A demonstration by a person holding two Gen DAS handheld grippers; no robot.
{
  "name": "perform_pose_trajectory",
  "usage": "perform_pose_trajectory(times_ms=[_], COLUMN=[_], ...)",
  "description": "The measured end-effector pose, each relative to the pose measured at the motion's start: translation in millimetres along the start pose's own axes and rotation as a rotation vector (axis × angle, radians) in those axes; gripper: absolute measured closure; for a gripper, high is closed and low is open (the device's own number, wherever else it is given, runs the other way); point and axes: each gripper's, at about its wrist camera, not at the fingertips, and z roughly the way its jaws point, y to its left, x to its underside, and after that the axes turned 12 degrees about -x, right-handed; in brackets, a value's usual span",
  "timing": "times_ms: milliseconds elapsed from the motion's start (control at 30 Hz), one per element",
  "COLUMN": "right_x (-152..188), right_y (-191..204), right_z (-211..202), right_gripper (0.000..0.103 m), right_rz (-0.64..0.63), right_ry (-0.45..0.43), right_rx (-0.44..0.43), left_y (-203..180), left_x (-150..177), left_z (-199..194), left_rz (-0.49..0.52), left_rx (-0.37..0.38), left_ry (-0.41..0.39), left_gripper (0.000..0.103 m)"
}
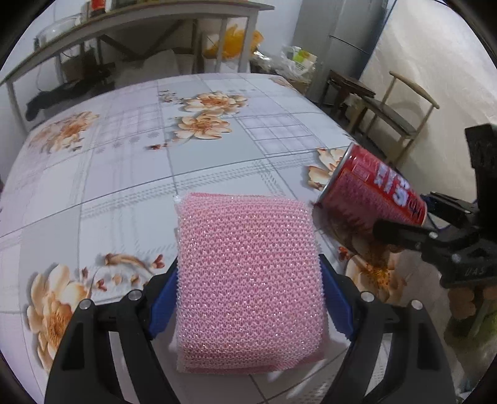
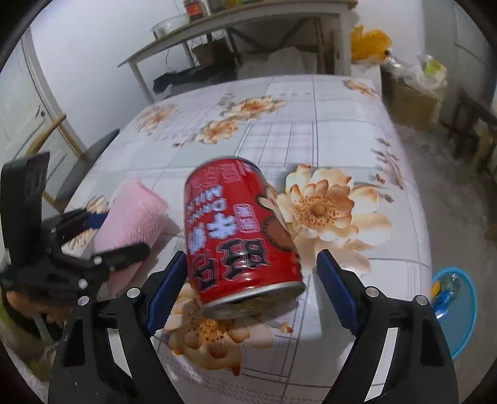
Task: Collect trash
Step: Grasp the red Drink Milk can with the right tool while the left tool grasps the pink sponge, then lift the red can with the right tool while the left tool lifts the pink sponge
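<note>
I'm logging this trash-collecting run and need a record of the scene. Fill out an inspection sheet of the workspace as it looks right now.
Surface: table under a floral check tablecloth.
Job's things: pink mesh sponge between the left gripper's pads; red drink can tilted in the right gripper, off the cloth.
Clutter: nothing seen loose on the cloth.
Grippers: left gripper closed on the sponge's sides; right gripper has its left pad at the can, a gap showing at the right pad.
Cables: nothing seen.
Surroundings: shelf table behind, wooden chair, blue basin on the floor, yellow plush toy.
</note>
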Motion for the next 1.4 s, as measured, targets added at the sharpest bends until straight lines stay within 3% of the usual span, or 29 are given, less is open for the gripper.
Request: perform_pose_trajectory(times_ms=[67, 133, 500, 833, 1400], right_x=[-0.6, 0.7, -10.0, -6.4, -6.8], right_y=[8.2, 12.2, 22.4, 32.0, 13.3], right_z=[7.6, 13.2, -13.9, 1.3, -22.4], right_gripper=[0.024, 0.038, 0.039, 0.041, 0.041], right_rz=[-0.041, -0.067, -0.08, -0.126, 0.001], right_ry=[-0.017, -0.016, -0.069, -0.039, -0.109], right_rx=[0.036, 0.092, 0.16, 0.219, 0.12], left_y=[2.3, 5.3, 8.4, 1.0, -5.2], left_x=[1.8, 3.4, 7.7, 7.7, -2.4], left_z=[-2.3, -4.6, -8.1, -5.1, -19.9], left_rz=[-0.032, -0.052, -0.039, 0.022, 0.027], left_rx=[-0.003, -0.003, -0.031, -0.081, -0.112], left_ry=[-0.005, -0.003, -0.003, -0.013, -0.066], left_gripper=[0.024, 0.024, 0.024, 0.023, 0.025])
